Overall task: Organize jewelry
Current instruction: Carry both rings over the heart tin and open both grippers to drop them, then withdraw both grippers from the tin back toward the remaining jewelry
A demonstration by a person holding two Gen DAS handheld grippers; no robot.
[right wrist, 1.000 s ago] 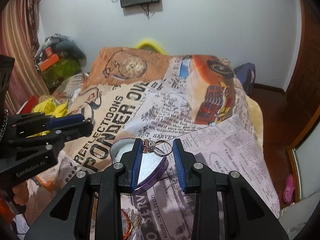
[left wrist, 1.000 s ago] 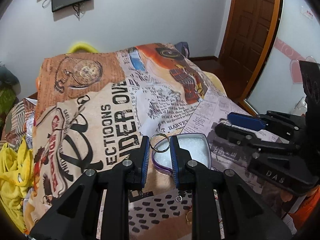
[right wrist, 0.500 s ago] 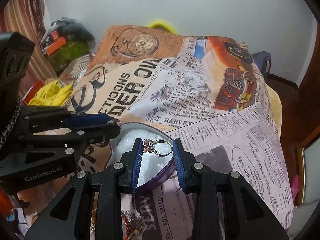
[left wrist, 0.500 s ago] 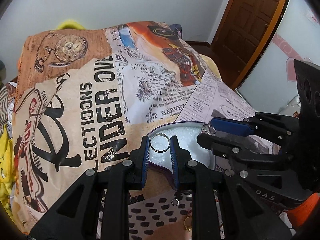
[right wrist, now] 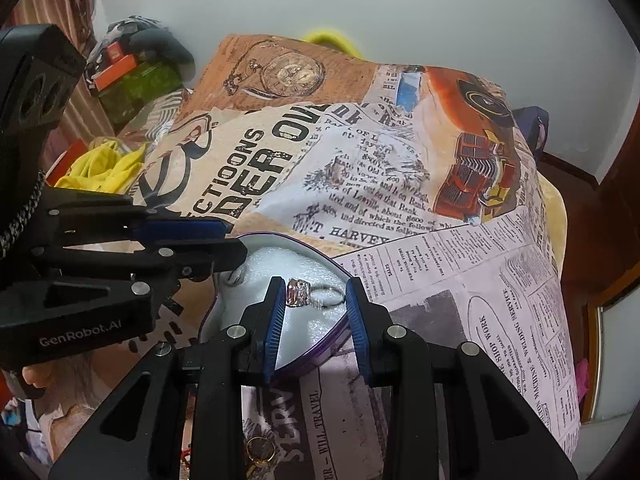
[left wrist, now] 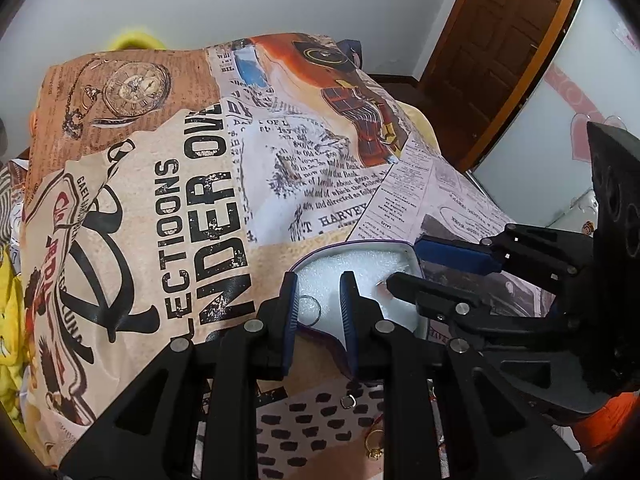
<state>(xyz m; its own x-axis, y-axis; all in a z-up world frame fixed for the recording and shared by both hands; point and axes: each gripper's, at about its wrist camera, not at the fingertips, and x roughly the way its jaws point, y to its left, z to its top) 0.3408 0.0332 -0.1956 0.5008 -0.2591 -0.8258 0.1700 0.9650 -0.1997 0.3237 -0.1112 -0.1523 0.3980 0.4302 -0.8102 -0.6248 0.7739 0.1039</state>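
Note:
A purple-rimmed box with white foam lining (left wrist: pixel 352 268) lies on the printed bedspread; it also shows in the right wrist view (right wrist: pixel 280 268). My left gripper (left wrist: pixel 318 300) is open just above the foam, and a plain silver ring (left wrist: pixel 309 310) lies on the foam between its fingers. My right gripper (right wrist: pixel 316 300) is open over the box too, and a silver ring with a pink stone (right wrist: pixel 308 294) sits on the foam between its fingers, the stone against the left pad. The right gripper crosses the left wrist view (left wrist: pixel 408 268).
Loose rings lie on the cloth near the box: a gold one (left wrist: pixel 374 442) and a small silver one (left wrist: pixel 347 401); a gold ring also shows in the right wrist view (right wrist: pixel 260 450). Yellow cloth (right wrist: pixel 100 164) lies at the left. A brown door (left wrist: pixel 492 40) stands at the right.
Both grippers came down onto the box and opened. The silver ring left the left gripper and the pink-stone ring left the right gripper's grip; both now rest on the foam.

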